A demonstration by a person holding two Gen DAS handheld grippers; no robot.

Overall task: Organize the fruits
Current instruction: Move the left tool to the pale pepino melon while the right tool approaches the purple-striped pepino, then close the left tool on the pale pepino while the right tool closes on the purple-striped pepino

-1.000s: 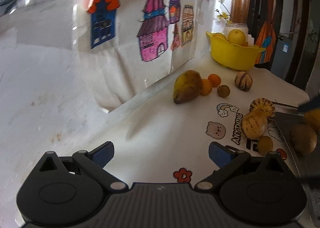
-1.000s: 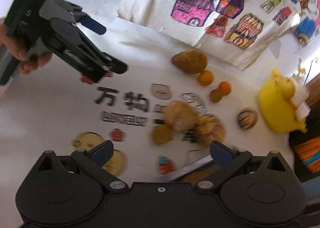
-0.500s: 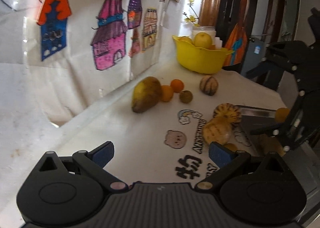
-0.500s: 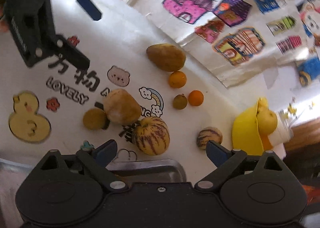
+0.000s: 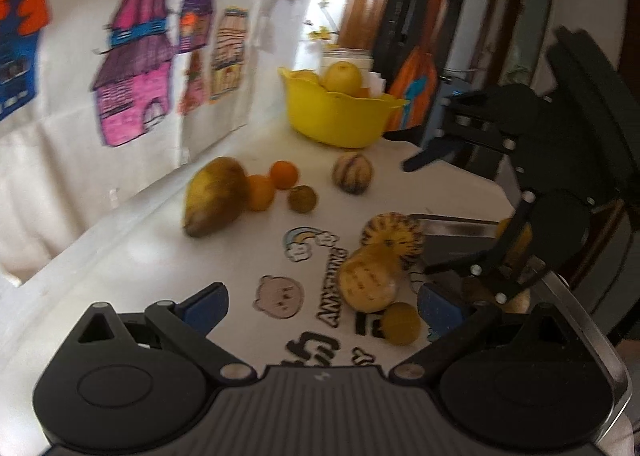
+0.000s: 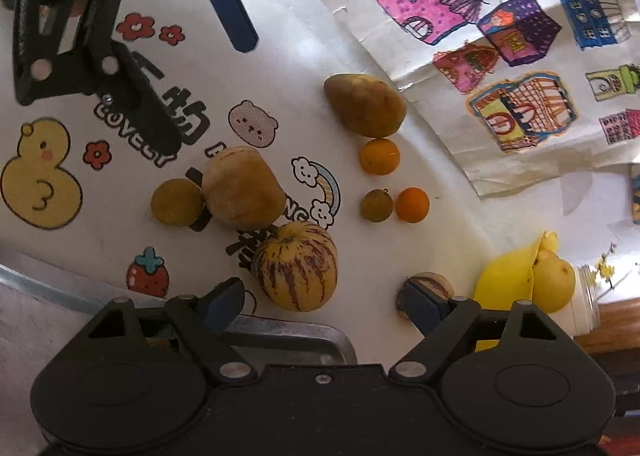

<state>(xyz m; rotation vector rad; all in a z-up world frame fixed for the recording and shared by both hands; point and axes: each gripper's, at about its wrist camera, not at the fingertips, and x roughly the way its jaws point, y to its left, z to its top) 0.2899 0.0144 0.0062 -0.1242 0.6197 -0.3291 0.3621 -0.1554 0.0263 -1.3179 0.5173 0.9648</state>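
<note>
Hovering above the white desk (image 6: 288,36), the right gripper (image 6: 324,298) points steeply down with its jaws apart; they have just been closing a little, and nothing is pressed between them. The striped melon (image 6: 296,266) shows between the blue fingertips (image 6: 224,302), just past them, beside the rim of a metal tray (image 6: 288,340) at the near edge. A smaller striped fruit (image 6: 430,282) sits partly hidden behind the right-hand fingertip.

The left gripper (image 5: 320,306) also has its jaws wide apart and empty, held over the printed cartoons on the desk. From the left wrist view, the right gripper (image 5: 436,152) comes in from the right side above the tray (image 5: 456,222).

Fruit lies scattered across the desk. A tan pear-shaped fruit (image 6: 242,188) touches a small round brownish-yellow fruit (image 6: 176,202) near the middle, with the striped melon just beside them. Farther back a large brown-yellow mango (image 6: 364,104) lies near the wall, with an orange (image 6: 379,156) just beside it, then a small dark-green fruit (image 6: 376,205) touching a second orange (image 6: 412,204). A yellow bowl (image 5: 340,116) stands at the far end of the desk, holding a pale yellow fruit (image 5: 342,76). A white sheet with coloured house drawings (image 6: 500,36) hangs along the wall behind the fruit. The left wrist picture is blurred, so finer detail on the tray's contents cannot be told.
</note>
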